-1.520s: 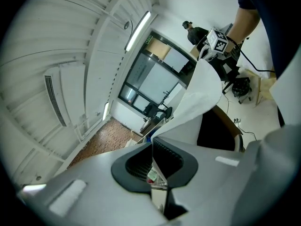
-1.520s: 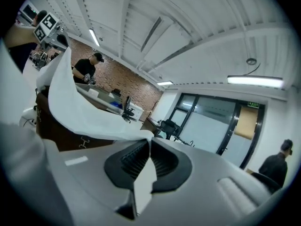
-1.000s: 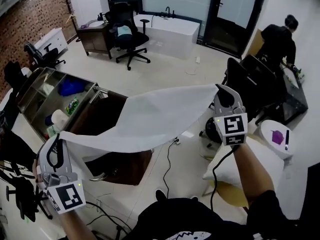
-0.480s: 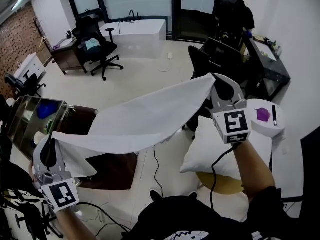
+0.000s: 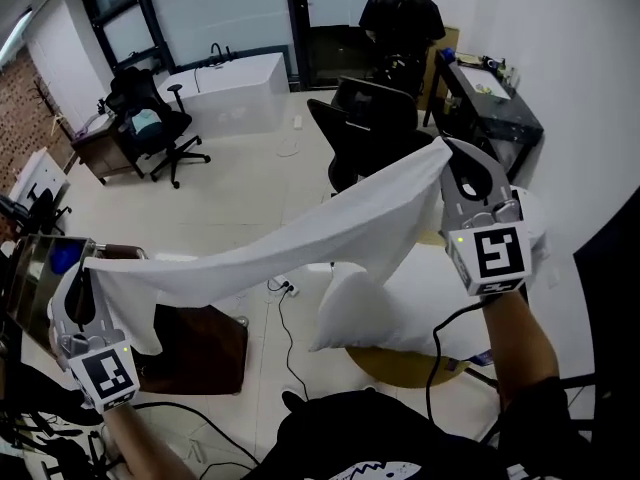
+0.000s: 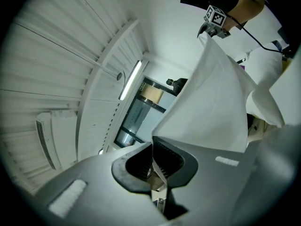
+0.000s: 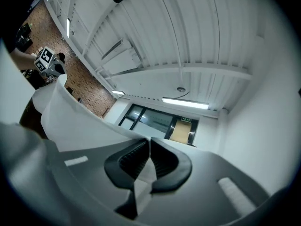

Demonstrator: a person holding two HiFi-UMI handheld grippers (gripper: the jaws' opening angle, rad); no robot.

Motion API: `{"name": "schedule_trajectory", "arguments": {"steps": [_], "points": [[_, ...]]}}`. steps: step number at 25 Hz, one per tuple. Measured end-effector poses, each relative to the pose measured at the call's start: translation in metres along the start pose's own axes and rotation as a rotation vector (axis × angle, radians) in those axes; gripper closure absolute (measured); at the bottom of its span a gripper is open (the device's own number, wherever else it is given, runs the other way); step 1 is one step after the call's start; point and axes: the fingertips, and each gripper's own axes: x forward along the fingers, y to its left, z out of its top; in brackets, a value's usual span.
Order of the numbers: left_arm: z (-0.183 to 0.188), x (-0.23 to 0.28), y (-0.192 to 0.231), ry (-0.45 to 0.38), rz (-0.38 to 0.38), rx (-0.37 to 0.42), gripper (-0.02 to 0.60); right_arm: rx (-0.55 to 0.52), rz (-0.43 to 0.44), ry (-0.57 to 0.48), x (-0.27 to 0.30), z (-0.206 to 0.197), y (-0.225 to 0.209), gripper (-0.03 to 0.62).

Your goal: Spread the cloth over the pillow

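Observation:
A white cloth (image 5: 300, 243) hangs stretched in the air between my two grippers, sagging in the middle. My left gripper (image 5: 82, 268) is shut on its lower left corner, and the left gripper view shows the cloth (image 6: 221, 93) pinched in the jaws (image 6: 153, 147). My right gripper (image 5: 452, 153) is shut on the upper right corner, with a strip of cloth (image 7: 143, 185) caught between its pads (image 7: 150, 149). A white pillow (image 5: 400, 308) lies below on a round wooden stool (image 5: 400, 368), partly hidden behind the cloth's right half.
A dark wooden cabinet (image 5: 190, 338) stands at the lower left. Black office chairs (image 5: 365, 118) stand ahead, and a person (image 5: 400, 18) works at a bench (image 5: 490, 93) in the far right corner. Cables (image 5: 285, 313) run over the floor. A small white round table (image 5: 530, 223) stands behind my right gripper.
Both grippers have swung to the right with the cloth held taut. The view has turned too, so the pillow now lies under the cloth's right half.

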Motion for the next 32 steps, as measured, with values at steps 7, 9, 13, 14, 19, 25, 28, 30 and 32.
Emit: {"name": "schedule_trajectory", "arguments": {"steps": [7,9,13,14,19,25,28,30,32], "points": [[0.068,0.043,-0.062,-0.094,-0.113,-0.016,0.581,-0.045,-0.15,0.051,-0.063,-0.024,-0.099,0.579],[0.085,0.059,-0.083,-0.121,-0.152,-0.011,0.581,-0.065,-0.189,0.083,-0.079,-0.035,-0.122,0.579],[0.122,0.097,-0.118,-0.204,-0.216,-0.008,0.581,-0.121,-0.261,0.15,-0.1,-0.055,-0.157,0.579],[0.133,0.108,-0.124,-0.225,-0.224,-0.007,0.581,-0.13,-0.282,0.167,-0.104,-0.06,-0.167,0.579],[0.18,0.154,-0.15,-0.342,-0.278,-0.007,0.581,-0.143,-0.371,0.258,-0.118,-0.079,-0.204,0.579],[0.22,0.194,-0.172,-0.44,-0.357,-0.004,0.581,-0.17,-0.46,0.313,-0.123,-0.08,-0.234,0.579],[0.233,0.212,-0.182,-0.472,-0.37,-0.002,0.581,-0.159,-0.468,0.335,-0.121,-0.088,-0.247,0.579],[0.243,0.224,-0.189,-0.486,-0.382,0.003,0.581,-0.149,-0.461,0.352,-0.118,-0.095,-0.258,0.579],[0.254,0.237,-0.194,-0.497,-0.399,0.006,0.581,-0.15,-0.457,0.365,-0.112,-0.098,-0.27,0.579]]}}
